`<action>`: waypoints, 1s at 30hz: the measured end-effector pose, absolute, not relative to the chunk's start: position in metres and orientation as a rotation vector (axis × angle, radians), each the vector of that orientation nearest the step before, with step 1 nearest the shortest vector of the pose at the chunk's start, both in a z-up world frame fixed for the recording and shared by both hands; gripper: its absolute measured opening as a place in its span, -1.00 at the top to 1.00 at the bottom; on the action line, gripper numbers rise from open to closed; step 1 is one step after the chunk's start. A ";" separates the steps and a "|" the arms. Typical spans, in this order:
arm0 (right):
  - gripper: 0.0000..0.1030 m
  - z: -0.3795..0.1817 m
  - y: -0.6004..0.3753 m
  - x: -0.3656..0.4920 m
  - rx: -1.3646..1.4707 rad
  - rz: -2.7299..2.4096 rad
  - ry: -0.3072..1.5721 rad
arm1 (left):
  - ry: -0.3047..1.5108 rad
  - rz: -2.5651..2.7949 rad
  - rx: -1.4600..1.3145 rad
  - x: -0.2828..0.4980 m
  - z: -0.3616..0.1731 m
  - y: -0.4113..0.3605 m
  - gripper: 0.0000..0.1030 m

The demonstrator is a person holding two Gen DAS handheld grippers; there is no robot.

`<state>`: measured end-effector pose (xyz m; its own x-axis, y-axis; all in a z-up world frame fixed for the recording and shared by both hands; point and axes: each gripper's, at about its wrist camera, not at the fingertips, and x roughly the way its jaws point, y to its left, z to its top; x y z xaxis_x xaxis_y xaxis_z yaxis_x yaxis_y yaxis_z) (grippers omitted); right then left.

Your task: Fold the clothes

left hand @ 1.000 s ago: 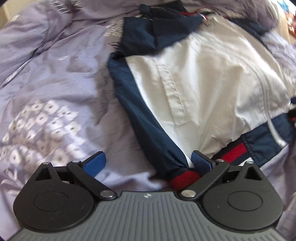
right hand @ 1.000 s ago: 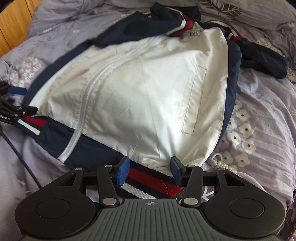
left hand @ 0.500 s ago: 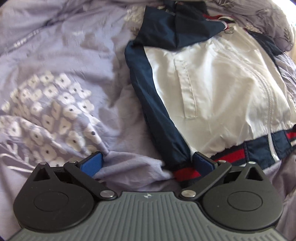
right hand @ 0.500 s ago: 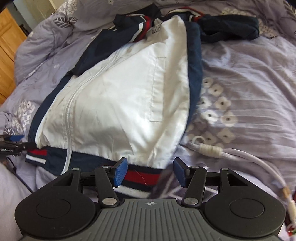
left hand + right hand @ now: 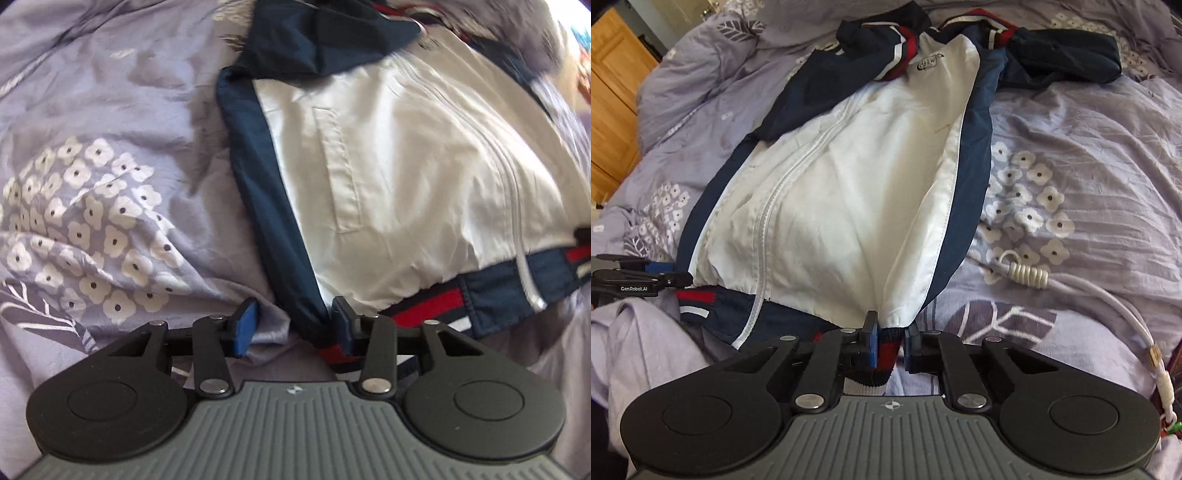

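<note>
1. Left wrist view: the left gripper [image 5: 291, 326] is seen with its jaws just drawn in from their widest, now at a middling gap. Between the blue pads a fold of the lilac bedspread [image 5: 110, 122] and the navy sleeve edge of the jacket [image 5: 406, 166] are bracketed; whether the pads press yet cannot be told. The jacket lies face-up, zipped, its white front reaching up and right, with the striped hem [image 5: 428, 306] just beside the right-hand pad.

2. Right wrist view: the right gripper [image 5: 889, 341] has just been closed narrowly, and the hem rib at the jacket's near right corner is pinched between its pads; white cloth is gathered into taut creases above the pinch. The left gripper is visible at the far hem corner, at the left edge. A white cord [image 5: 1082, 291] lies on the bedspread to the right.

3. Judgement: one corner is secured and the other nearly so, so the hem is probably about to be lifted toward the collar.
</note>
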<state>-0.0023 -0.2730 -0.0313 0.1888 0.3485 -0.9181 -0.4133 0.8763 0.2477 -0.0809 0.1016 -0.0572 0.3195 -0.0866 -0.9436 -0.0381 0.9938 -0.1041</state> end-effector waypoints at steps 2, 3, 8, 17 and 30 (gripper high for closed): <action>0.69 -0.050 -0.269 -0.006 -0.099 0.522 1.316 | 1.252 -0.022 -0.056 -0.083 -0.067 0.092 -0.07; 0.61 -0.063 -0.267 -0.008 -0.117 0.511 1.339 | 1.249 -0.010 -0.024 -0.085 -0.073 0.087 -0.11; 0.09 -0.063 -0.280 -0.007 -0.054 0.484 1.361 | 1.197 0.033 0.083 -0.092 -0.072 0.076 -0.40; -0.07 0.011 -0.294 0.014 -0.158 0.442 1.173 | 1.116 0.116 -0.068 -0.106 -0.043 0.106 -0.53; -0.33 -0.027 -0.171 0.047 -0.298 0.598 1.039 | 1.018 0.158 -0.098 -0.085 -0.023 0.126 -0.62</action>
